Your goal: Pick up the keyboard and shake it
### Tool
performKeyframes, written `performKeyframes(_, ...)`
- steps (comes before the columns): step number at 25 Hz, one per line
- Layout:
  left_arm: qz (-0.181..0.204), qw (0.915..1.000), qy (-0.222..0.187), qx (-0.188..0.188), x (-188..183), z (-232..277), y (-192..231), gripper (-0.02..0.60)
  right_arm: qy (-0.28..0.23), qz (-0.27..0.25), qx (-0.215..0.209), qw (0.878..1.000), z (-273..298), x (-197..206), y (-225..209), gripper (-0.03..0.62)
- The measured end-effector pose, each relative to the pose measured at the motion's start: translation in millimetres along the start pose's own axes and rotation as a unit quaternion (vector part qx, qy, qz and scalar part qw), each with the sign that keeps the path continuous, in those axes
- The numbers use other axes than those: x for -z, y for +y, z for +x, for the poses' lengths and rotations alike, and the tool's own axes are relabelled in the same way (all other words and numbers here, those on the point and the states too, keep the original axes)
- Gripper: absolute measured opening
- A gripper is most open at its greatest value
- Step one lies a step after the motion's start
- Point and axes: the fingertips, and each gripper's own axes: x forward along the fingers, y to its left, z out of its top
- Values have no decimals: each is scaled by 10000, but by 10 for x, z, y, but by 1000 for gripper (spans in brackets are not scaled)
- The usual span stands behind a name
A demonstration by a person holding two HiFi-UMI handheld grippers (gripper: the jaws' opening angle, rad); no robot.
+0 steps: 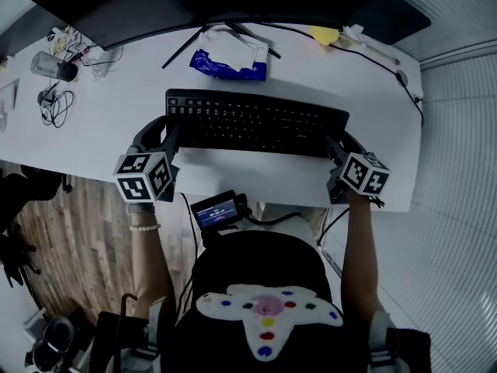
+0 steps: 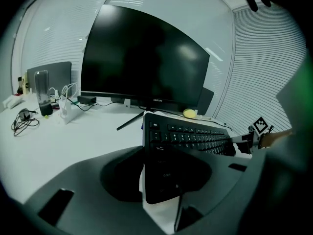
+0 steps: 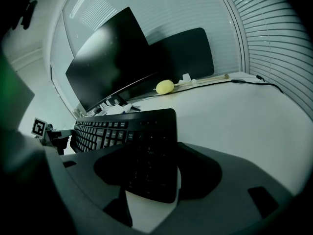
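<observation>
On the desk (image 1: 116, 123), in front of the monitor (image 1: 233, 2), lying flat: the keyboard (image 1: 256, 121). Not yet lifted, judging by the head view; no tilt, no visible gap beneath.

At its left end, the left gripper (image 1: 159, 128): jaws well apart and straddling that end, outer jaw just off the short edge with a pale sliver of desk between, inner jaw over the keys. No clamp there, as far as can be judged. At the right end, the right gripper (image 1: 347, 143): same stance, jaws wide, the end of the keyboard between them, again a thin strip of desk beside the outer jaw. Holding nothing.

So: reach made, both ends bracketed. Left to do, by this reading: closing on the keyboard, raising it clear of the desk, shaking it. Likely to need an even hold at both ends, or else a twist in the lift.

Containers: two, both toward the back of the desk. A clear cup (image 1: 53, 66) at the far left among cables (image 1: 56, 103), well apart from the keyboard; contents not to be made out. A blue pack (image 1: 231, 62) just behind the keyboard, open, with white tissue (image 1: 237, 43) bulging from the top.
</observation>
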Motion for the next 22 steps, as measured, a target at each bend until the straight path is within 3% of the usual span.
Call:
performKeyframes(13,-649,9959,632,71,441,277,211,163,491,-10,222,9985,163,132,-18,278)
performKeyframes(22,-868,9930,793,146,545,389,259,163,576,-26,317,9978,192,140,-19,278)
